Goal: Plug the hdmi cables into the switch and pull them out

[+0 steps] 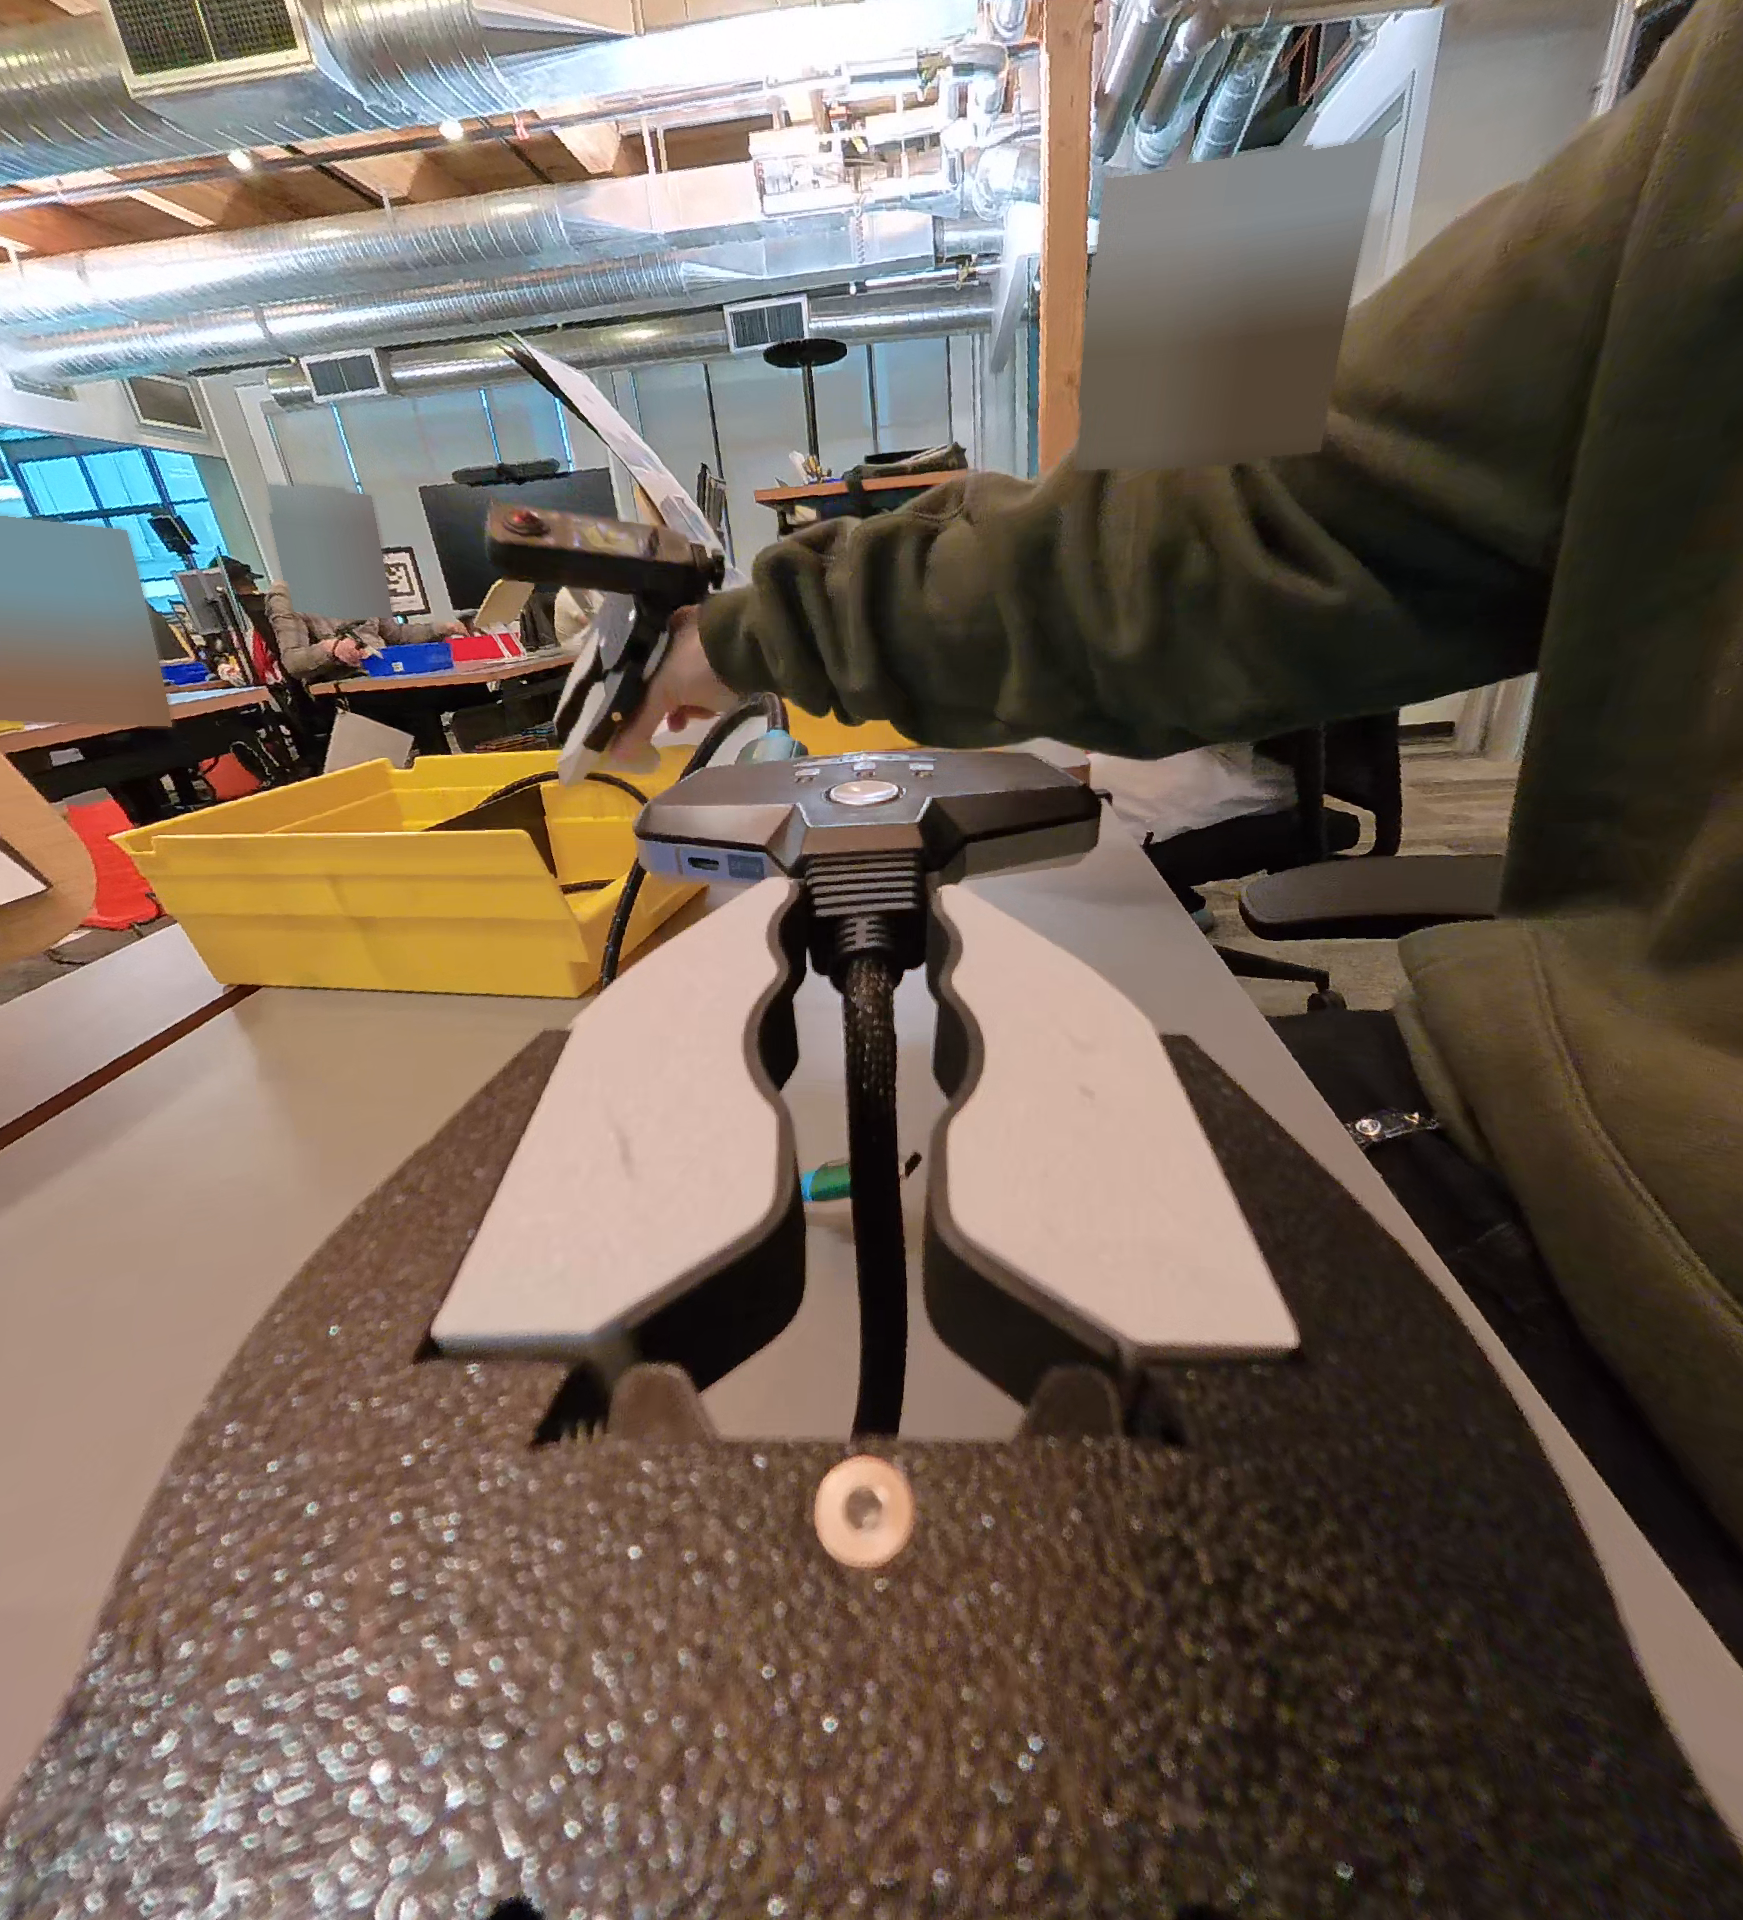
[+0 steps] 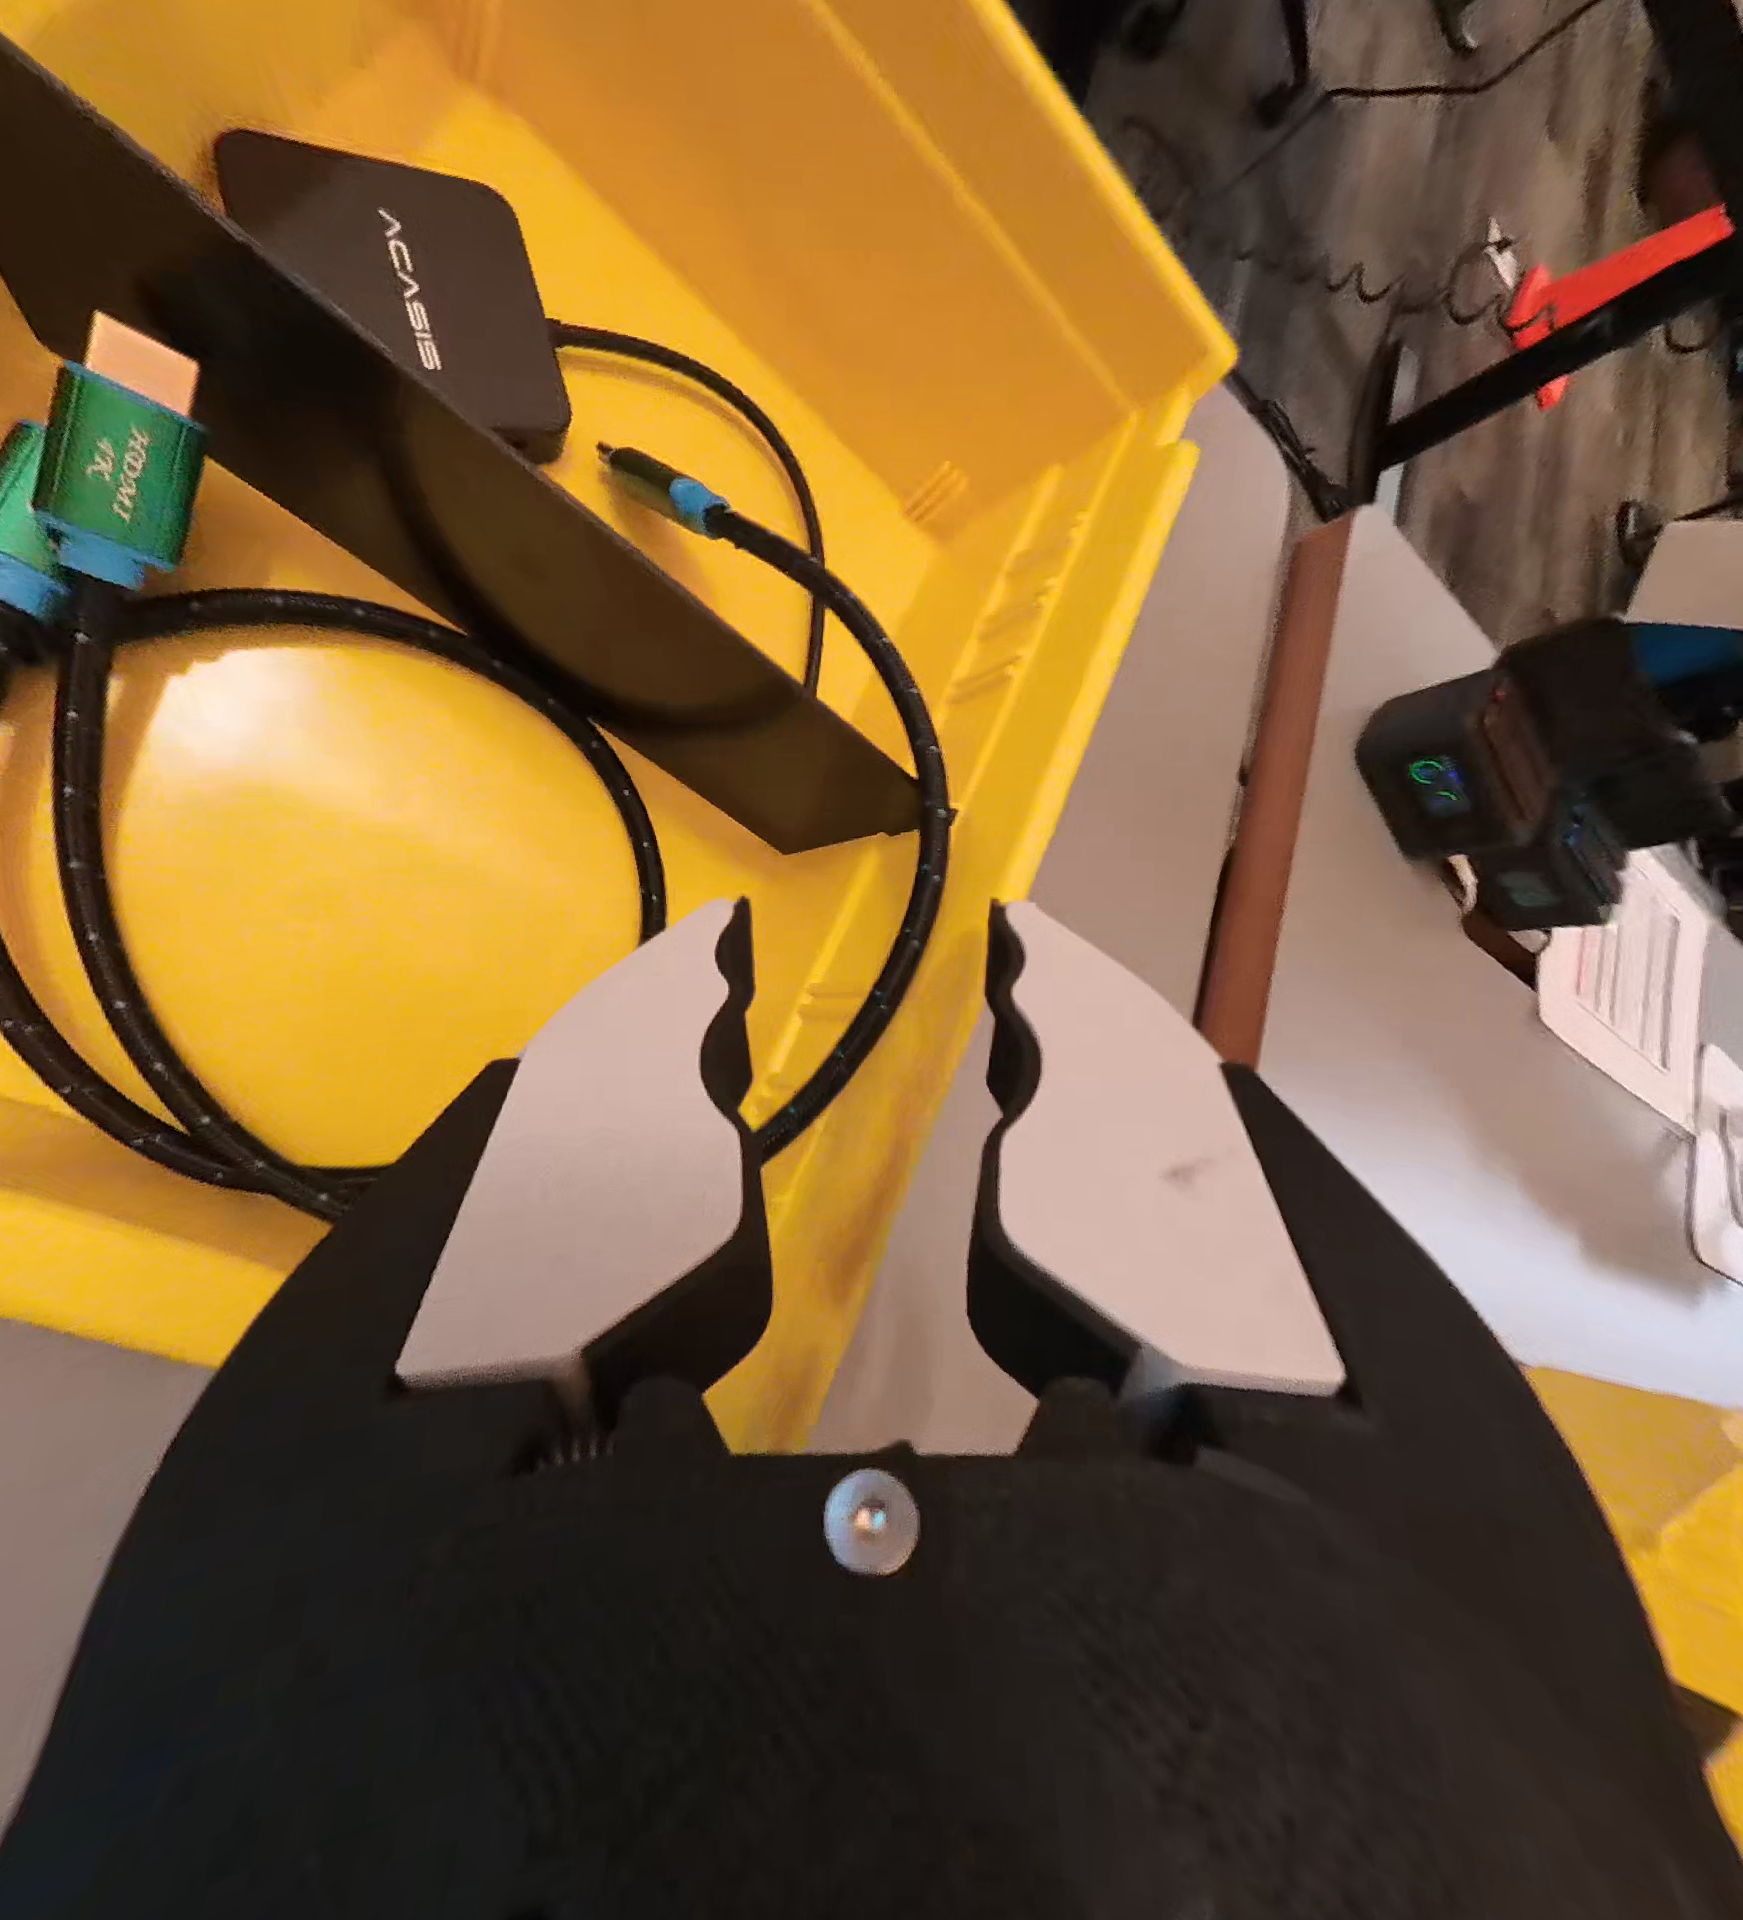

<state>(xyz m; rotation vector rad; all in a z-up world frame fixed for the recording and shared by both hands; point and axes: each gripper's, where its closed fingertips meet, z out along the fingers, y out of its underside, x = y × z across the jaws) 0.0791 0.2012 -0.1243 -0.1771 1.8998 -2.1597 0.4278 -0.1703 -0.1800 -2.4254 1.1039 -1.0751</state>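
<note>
The left gripper (image 1: 862,914) squeezes the switch's (image 1: 867,816) own cable, while the empty, open right gripper (image 2: 865,914) hangs over green plugs (image 2: 114,457) waiting unplugged in the yellow bin (image 2: 1054,644).

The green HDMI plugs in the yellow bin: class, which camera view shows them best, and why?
The right wrist view. It looks down into the yellow bin, so the green HDMI plugs show clearly beside their coiled braided cables. The left wrist view shows the bin from the side, hiding those plugs.
</note>
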